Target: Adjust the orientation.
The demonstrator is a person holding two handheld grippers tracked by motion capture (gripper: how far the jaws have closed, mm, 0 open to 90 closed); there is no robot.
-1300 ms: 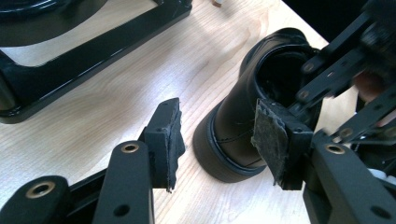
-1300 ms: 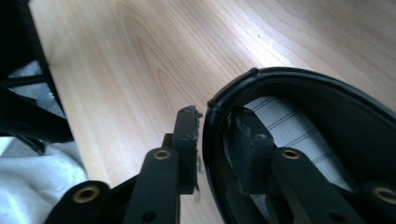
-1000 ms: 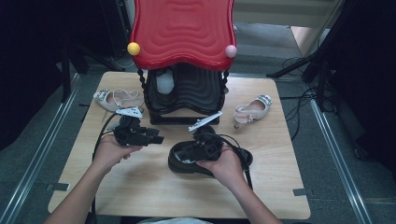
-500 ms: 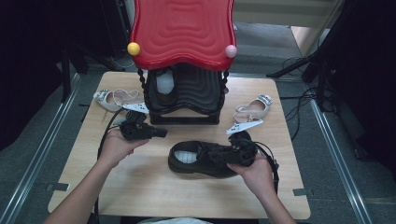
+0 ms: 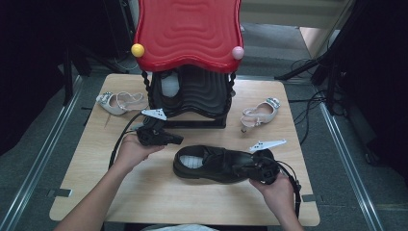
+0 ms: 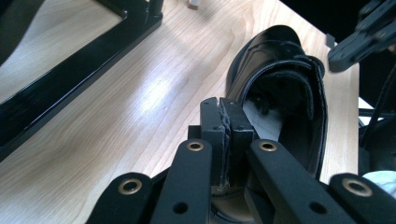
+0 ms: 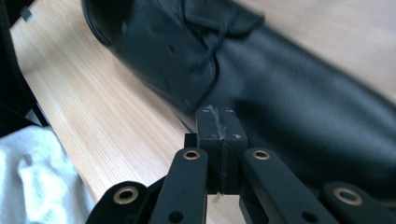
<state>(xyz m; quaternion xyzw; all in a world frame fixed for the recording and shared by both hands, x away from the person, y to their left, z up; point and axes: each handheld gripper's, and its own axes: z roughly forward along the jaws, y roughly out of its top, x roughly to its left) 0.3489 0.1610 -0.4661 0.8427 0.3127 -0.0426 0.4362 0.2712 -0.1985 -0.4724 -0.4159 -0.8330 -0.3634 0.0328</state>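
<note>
Both claws, left and right, sit closed and empty beside the black shoe.

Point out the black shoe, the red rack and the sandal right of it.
black shoe [image 5: 211, 162]: high view, on its strap.
red rack [image 5: 187, 31]: high view, on its top.
sandal [image 5: 257, 113]: high view, on its insole.

I am looking at a light wooden table that is carrying a black shoe at centre frame, a black-and-red rack at upper centre, and pale sandals at upper left and right.
</note>
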